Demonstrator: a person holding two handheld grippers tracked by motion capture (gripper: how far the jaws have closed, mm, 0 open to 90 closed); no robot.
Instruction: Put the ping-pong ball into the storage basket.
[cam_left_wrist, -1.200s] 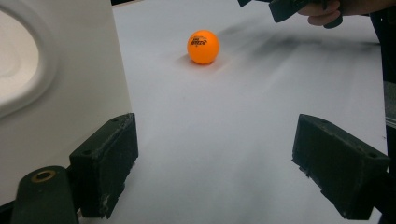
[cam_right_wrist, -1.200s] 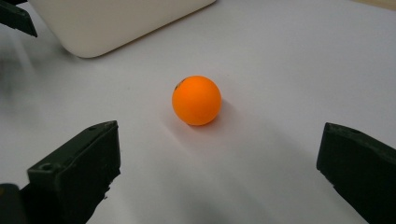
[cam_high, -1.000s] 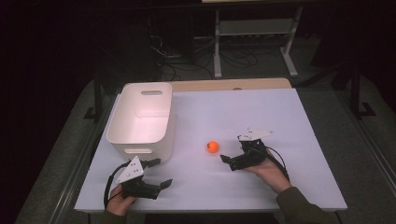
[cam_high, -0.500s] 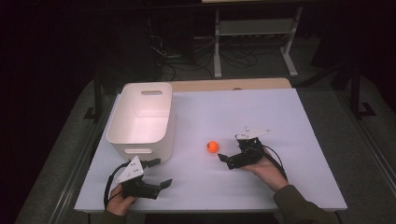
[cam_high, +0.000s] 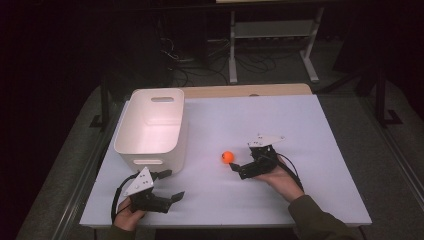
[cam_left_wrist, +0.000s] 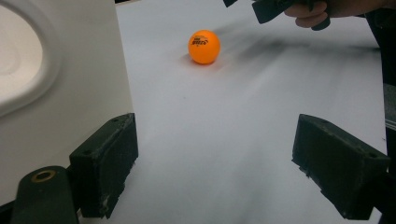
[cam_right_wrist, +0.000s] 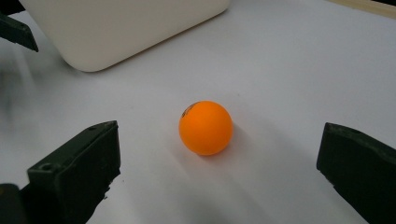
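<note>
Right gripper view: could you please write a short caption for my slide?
Open claw lined up on an orange ball resting on the white table, beside a white bin.

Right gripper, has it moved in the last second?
Yes. In the high view the right gripper has crept left toward the small orange ball, which stays put beside the white plastic bin; its jaws are open.

On the orange ball (cam_left_wrist: 204, 46), you will find a dark printed logo with lettering in the left gripper view; the characters are too small to read reliably. No other text is legible.
</note>
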